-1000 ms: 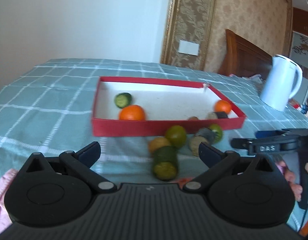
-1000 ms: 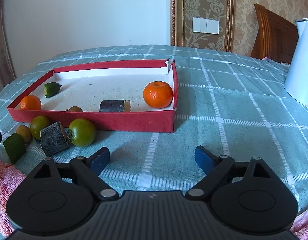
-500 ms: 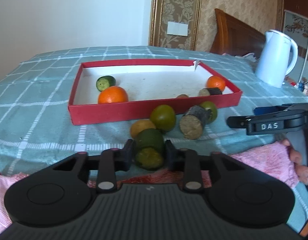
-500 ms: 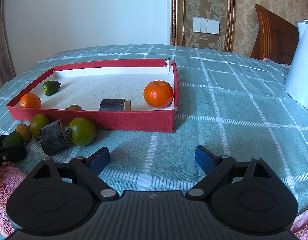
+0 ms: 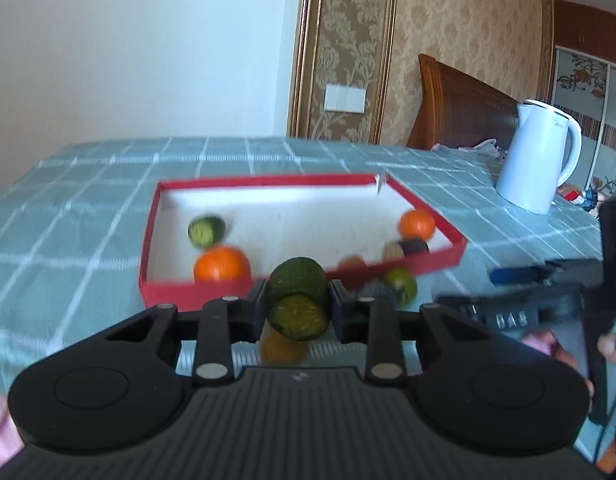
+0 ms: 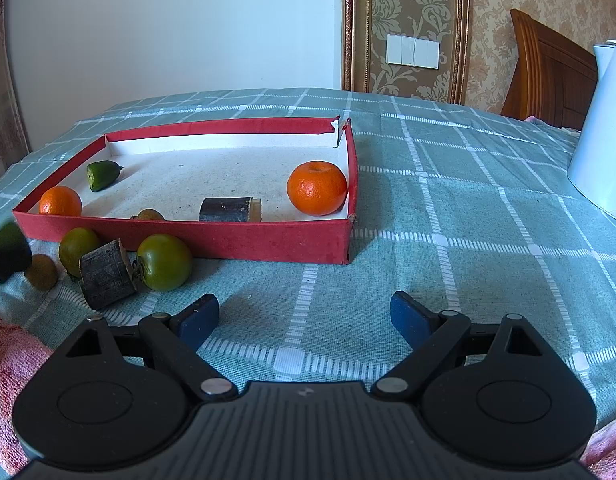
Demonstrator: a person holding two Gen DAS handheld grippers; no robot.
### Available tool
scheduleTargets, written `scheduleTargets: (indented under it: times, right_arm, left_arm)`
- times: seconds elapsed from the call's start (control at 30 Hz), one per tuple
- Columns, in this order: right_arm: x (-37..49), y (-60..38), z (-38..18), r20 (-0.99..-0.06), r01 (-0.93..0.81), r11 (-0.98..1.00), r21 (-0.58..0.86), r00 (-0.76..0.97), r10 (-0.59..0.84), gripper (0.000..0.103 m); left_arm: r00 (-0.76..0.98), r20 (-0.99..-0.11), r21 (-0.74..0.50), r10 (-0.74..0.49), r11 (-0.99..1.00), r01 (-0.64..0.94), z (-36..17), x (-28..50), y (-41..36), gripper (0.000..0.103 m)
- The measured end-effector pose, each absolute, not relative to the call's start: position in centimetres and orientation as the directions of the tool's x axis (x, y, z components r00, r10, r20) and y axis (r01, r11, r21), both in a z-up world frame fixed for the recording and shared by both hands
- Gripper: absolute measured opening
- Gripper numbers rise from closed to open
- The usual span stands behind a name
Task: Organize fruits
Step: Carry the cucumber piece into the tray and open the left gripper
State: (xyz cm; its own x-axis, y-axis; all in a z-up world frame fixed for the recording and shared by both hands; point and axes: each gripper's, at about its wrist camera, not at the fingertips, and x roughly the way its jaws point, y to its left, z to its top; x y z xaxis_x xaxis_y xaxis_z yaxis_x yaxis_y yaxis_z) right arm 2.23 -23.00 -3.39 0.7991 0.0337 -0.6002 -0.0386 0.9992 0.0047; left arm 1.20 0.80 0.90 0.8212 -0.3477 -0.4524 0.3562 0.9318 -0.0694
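Left gripper (image 5: 298,306) clamps a cut green fruit piece (image 5: 298,304) between its pads, lifted clear of the checked tablecloth (image 6: 467,248) before the near wall of the red tray (image 6: 268,236). Right gripper (image 6: 304,314) stands open and empty over bare cloth near the tray's near right corner. In the tray: two oranges (image 6: 316,188), a small green piece (image 6: 102,174), a dark cylinder (image 6: 230,210). Along its near left edge, on the cloth: two green tomatoes (image 6: 164,262), a dark stump (image 6: 106,274), a small brownish fruit (image 6: 42,272).
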Motion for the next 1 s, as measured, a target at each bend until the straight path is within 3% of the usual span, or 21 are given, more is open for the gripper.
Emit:
scheduleTargets:
  times: [0.5, 1.0]
  right_arm:
    - [2.2, -23.0, -3.4, -0.601, -0.038, 0.999, 0.005, 0.799, 0.033, 0.093]
    - [2.2, -22.9, -3.4, -0.601, -0.038, 0.999, 0.004, 0.799, 0.033, 0.094]
  left_arm:
    - [0.817, -0.524, 0.011, -0.239, 0.958, 0.288, 0.7, 12.3, -1.7, 0.029]
    - [0.802, -0.562, 0.004, -0.203, 0.969, 0.248, -0.8, 15.1, -1.6, 0.029]
